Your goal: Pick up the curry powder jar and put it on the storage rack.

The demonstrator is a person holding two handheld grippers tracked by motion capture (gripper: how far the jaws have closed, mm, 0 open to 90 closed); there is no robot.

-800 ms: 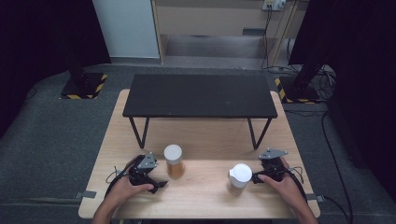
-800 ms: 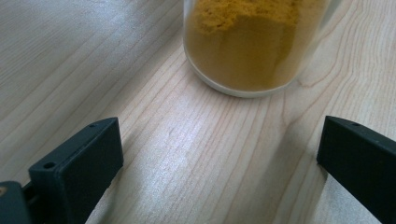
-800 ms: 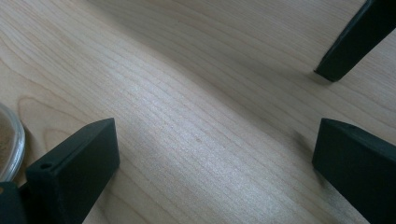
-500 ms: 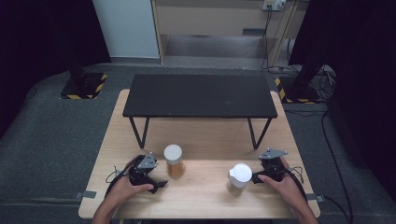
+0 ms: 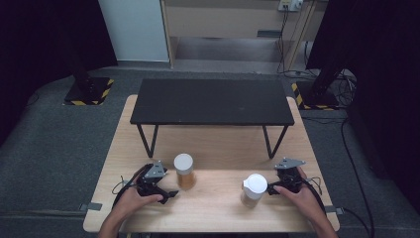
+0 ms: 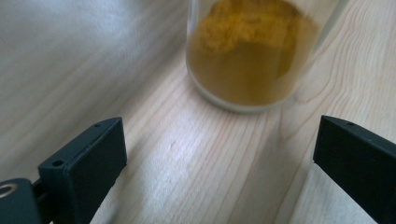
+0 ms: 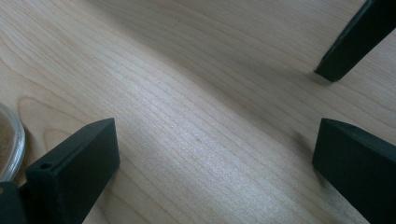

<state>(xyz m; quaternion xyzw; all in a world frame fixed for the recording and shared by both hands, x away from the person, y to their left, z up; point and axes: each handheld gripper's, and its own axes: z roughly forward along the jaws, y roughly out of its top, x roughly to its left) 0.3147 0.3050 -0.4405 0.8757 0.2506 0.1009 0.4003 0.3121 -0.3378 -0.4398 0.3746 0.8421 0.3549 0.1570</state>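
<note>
1. Leftmost, in the lower left of the high view, the left gripper (image 5: 171, 193) lies low on the wooden table (image 5: 218, 144), jaws apart with nothing between them; bare wood runs from it to the table's left edge.
2. Just right of it stands a jar of yellow-brown powder (image 5: 184, 171) with a white lid. In the left gripper view the jar (image 6: 250, 51) sits at the upper middle, ahead of the parted jaws and apart from both.
3. Centre frame, an open strip of wood separates the two jars; above it a black bench (image 5: 212, 101) stands on thin legs with room beneath.
4. Lower right, a second white-lidded jar (image 5: 254, 187) stands beside the right gripper (image 5: 271, 188), whose jaws gape on nothing.
5. Farthest right, the table's right edge lies near that hand.
</note>
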